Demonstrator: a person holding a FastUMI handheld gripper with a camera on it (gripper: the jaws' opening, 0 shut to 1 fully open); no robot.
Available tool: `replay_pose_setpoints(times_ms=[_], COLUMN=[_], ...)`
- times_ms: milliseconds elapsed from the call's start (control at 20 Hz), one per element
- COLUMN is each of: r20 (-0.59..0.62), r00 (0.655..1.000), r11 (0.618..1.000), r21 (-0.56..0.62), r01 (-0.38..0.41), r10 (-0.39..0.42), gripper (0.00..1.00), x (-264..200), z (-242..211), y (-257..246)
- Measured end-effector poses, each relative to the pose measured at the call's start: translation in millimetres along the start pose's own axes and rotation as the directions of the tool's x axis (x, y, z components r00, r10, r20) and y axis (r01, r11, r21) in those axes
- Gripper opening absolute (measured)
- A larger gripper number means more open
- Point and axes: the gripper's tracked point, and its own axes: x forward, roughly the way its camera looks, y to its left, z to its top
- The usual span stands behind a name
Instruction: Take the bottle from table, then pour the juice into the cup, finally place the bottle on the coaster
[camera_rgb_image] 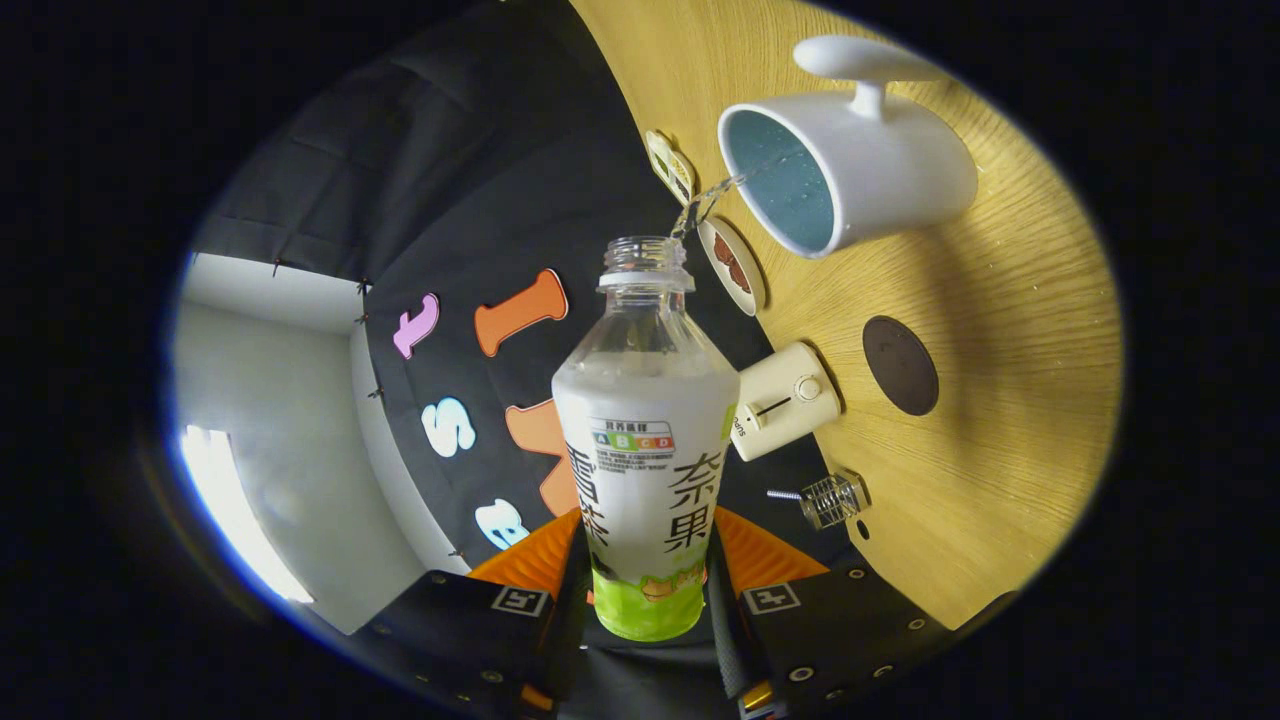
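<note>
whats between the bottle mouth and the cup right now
In the gripper view, a thin stream of liquid arcs from the bottle mouth into the white cup. The gripper is clamped on the bottle.

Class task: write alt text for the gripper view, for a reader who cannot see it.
The tool grips a tilted, uncapped bottle between both fingers, and a thin stream runs from its mouth into a white cup on the wooden table. A dark round coaster lies near the cup.
</note>
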Motion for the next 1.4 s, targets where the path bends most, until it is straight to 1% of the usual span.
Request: replay_pose_setpoints(times_ms=[200, 350, 600, 750, 1400], r20=[0.007, 0.013, 0.020, 0.035, 0.069], r00=[1.000, 1.000, 1.000, 0.999, 0.994], r11=[0.999, 0.999, 0.995, 0.990, 0.964], r21=[0.048, 0.054, 0.097, 0.136, 0.245], r01=[-0.007, -0.002, -0.012, -0.043, -0.101], r10=[0.007, 0.002, 0.010, 0.039, 0.087], gripper=[0.56, 0.56, 0.56, 0.56, 0.56], x=[5, 4, 6, 6, 10], z=[4, 6, 6, 8, 12], y=[4, 2, 5, 11, 26])
